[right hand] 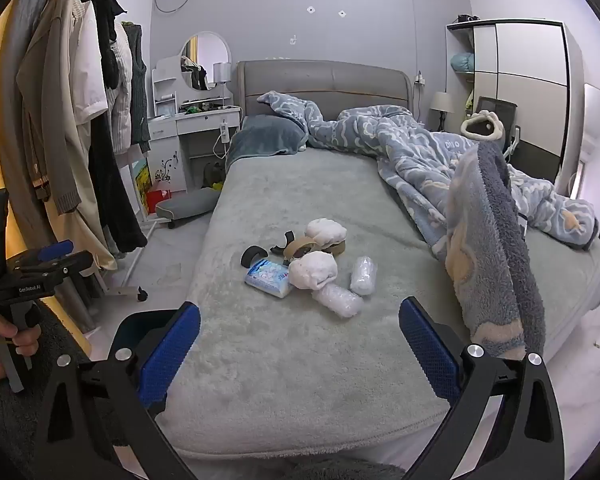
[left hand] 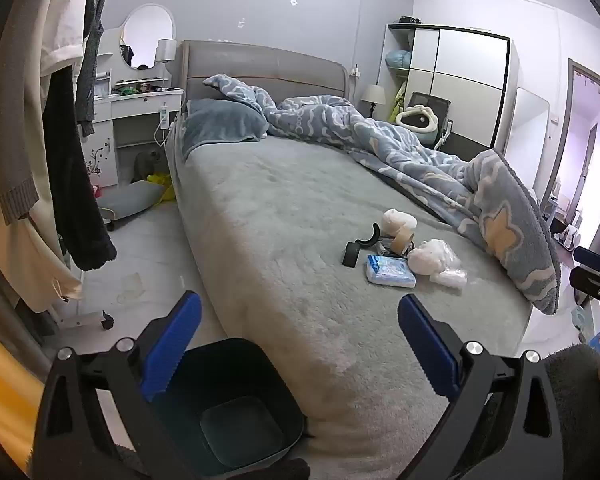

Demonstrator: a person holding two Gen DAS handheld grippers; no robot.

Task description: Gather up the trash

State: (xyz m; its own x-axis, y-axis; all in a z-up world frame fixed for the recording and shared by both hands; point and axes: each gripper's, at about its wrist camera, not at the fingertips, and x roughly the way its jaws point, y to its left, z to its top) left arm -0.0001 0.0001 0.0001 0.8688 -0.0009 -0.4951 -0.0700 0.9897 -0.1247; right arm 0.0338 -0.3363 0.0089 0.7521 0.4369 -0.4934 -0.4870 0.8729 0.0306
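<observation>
A heap of trash lies on the grey bed [right hand: 284,360]: a blue tissue pack [right hand: 268,278] [left hand: 390,272], two crumpled white wads [right hand: 312,270] [right hand: 326,230], a tape roll [right hand: 300,246] [left hand: 402,238], clear plastic wraps [right hand: 362,276] [right hand: 338,300] and black curved pieces [right hand: 250,256] [left hand: 352,254]. A dark bin [left hand: 236,404] stands on the floor at the bed's near corner, under my left gripper [left hand: 300,348], which is open and empty. My right gripper [right hand: 300,344] is open and empty, over the bed's near edge, short of the heap.
A blue patterned duvet [right hand: 480,240] is bunched along the bed's right side. A rolling clothes rack [right hand: 100,128] with coats stands left. A dressing table [right hand: 192,120], a floor cushion [right hand: 188,204] and a wardrobe [right hand: 520,88] line the far walls.
</observation>
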